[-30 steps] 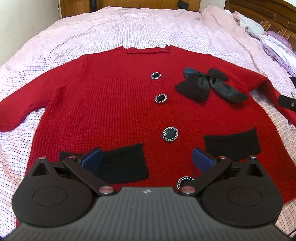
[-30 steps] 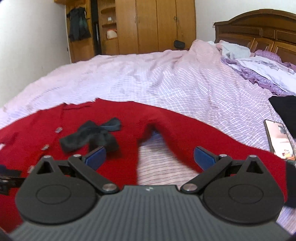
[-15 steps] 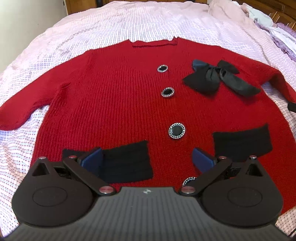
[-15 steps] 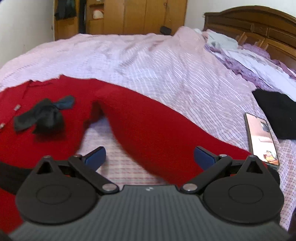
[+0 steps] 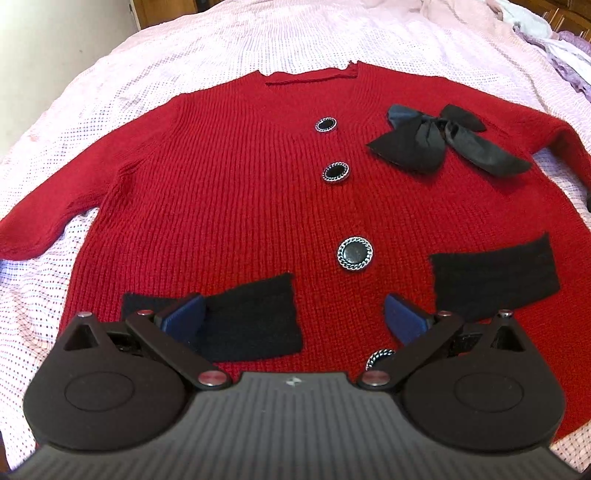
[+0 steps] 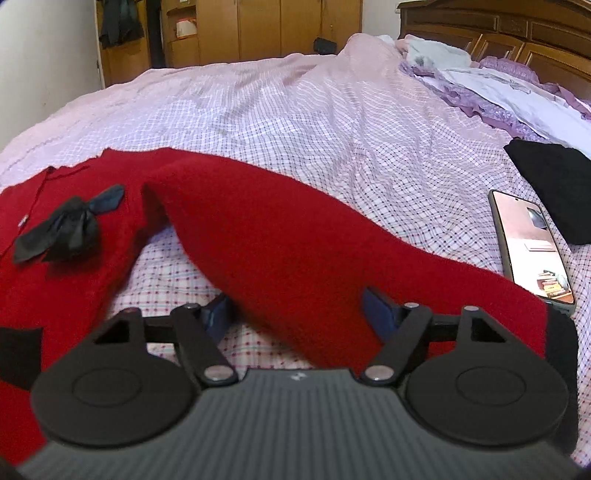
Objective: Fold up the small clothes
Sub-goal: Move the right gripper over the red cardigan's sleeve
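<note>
A red knit cardigan lies flat, front up, on the bed, with black buttons, two black pockets and a black bow. My left gripper hovers open over the hem, between the pockets, with nothing gripped. In the right wrist view the cardigan's right sleeve stretches towards the camera. My right gripper straddles that sleeve near the black cuff. Its jaws are closing with the sleeve between them, and the blue pads stand just off the knit.
The bed has a pink checked sheet. A phone lies screen up right of the sleeve, beside a black garment. Purple and white clothes are piled by the wooden headboard. Wardrobes stand behind the bed.
The right gripper has come down and forward over the right sleeve, and its jaws have narrowed around it. The left gripper has tilted a little further down over the cardigan and stayed open.
</note>
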